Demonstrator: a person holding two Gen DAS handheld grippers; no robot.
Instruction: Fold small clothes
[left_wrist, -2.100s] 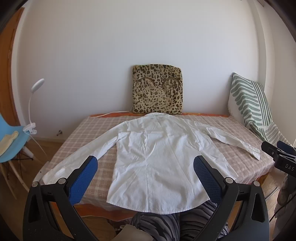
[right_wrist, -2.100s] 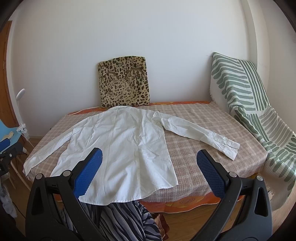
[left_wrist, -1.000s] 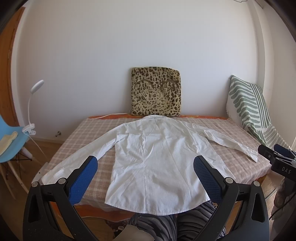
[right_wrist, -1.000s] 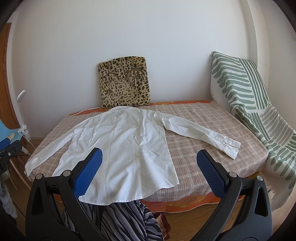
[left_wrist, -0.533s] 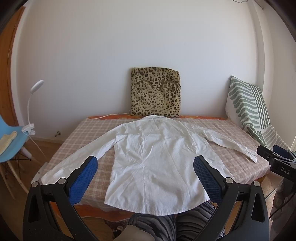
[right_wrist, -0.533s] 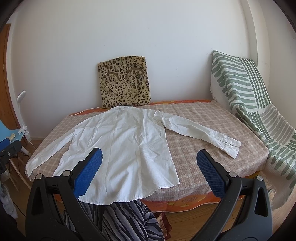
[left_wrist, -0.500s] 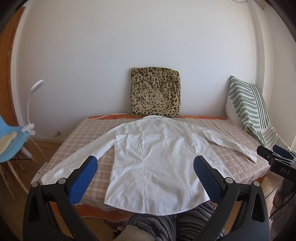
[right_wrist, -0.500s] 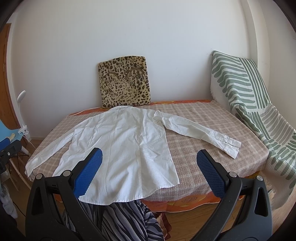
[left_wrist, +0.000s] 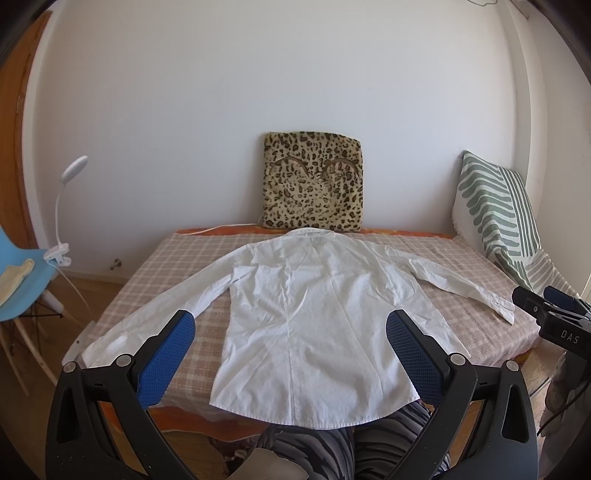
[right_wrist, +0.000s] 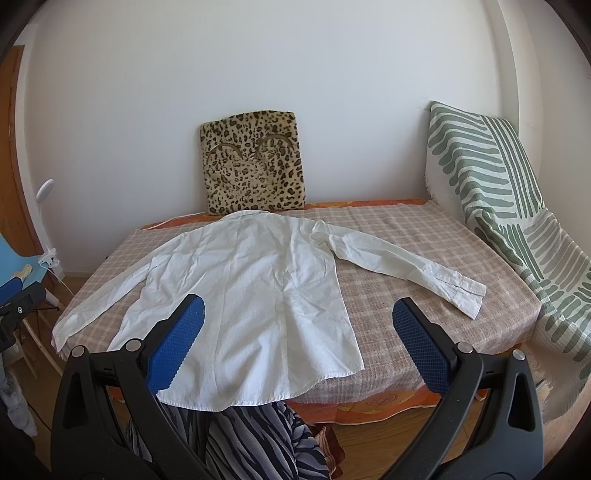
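A white long-sleeved shirt (left_wrist: 314, 314) lies flat, back up, on the checked bed (left_wrist: 184, 258), collar toward the wall and both sleeves spread out. It also shows in the right wrist view (right_wrist: 251, 295). Its hem hangs slightly over the near bed edge. My left gripper (left_wrist: 290, 339) is open and empty, held in the air in front of the hem. My right gripper (right_wrist: 295, 325) is open and empty, held before the shirt's right side. The right sleeve cuff (right_wrist: 465, 295) lies near the bed's right edge.
A leopard-print cushion (left_wrist: 312, 186) leans on the wall behind the collar. A green-striped cushion and throw (right_wrist: 498, 192) cover the bed's right end. A blue chair (left_wrist: 18, 280) with a clip lamp (left_wrist: 61, 221) stands left. My striped-trousered legs (right_wrist: 258, 435) are at the bed's near edge.
Both grippers have drifted slightly back and the view has shifted a little. The shirt has not moved and both grippers stay open.
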